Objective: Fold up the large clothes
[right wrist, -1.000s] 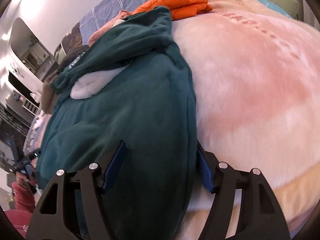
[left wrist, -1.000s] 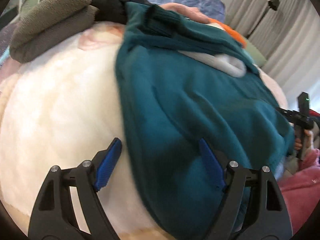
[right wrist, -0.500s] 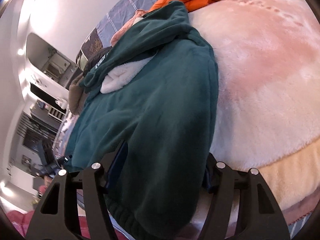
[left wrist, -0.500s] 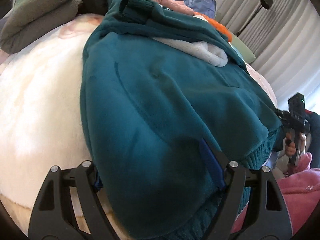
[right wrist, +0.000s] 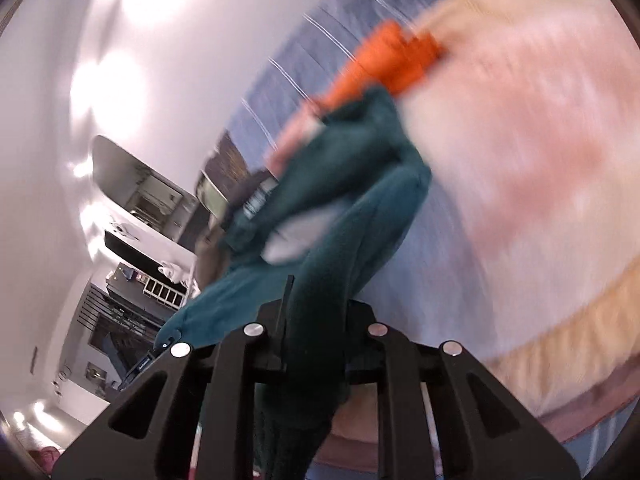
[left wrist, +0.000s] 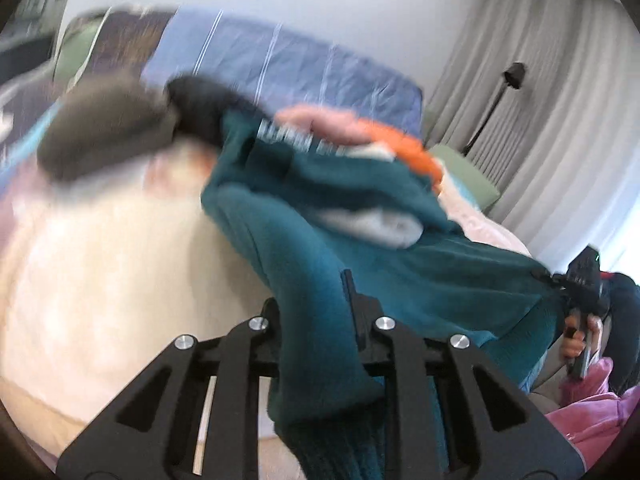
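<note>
Teal sweatshirt [left wrist: 400, 280] hangs stretched between both grippers above the fuzzy cream-pink blanket [left wrist: 100, 280], hem end nearest the cameras. Left gripper [left wrist: 316, 316] has its jaws drawn in narrow, clamped on a bunched fold of the teal fabric near the hem; ribbed cuff-like edge spills down below the fingers. Right gripper [right wrist: 316, 316] does the same, jaws tight on another gathered corner of the sweatshirt [right wrist: 340, 220].

Long axis of the garment runs away from the cameras toward the head of the bed: hem at the grippers, hood and neck end far off. White fleece lining [left wrist: 376, 224] shows at the hood opening, facing up. White lettering [left wrist: 296, 142] sits on the far upper part (too blurred to read). Between the two grips, the hem edge spans sideways; in the left wrist view the right gripper [left wrist: 580, 280] shows at the far right edge with teal cloth pulled toward it.

Far end of the sweatshirt lies against the clothes heaped at the headboard side: an orange garment [right wrist: 392, 60], a pale pink one [left wrist: 320, 124], a black one [left wrist: 200, 100] and a grey-brown one [left wrist: 108, 136]. Blue striped bedding [left wrist: 280, 64] stands behind them. Grey curtains [left wrist: 540, 100] and a dark floor lamp [left wrist: 512, 76] sit at right. Both views are motion-blurred.
</note>
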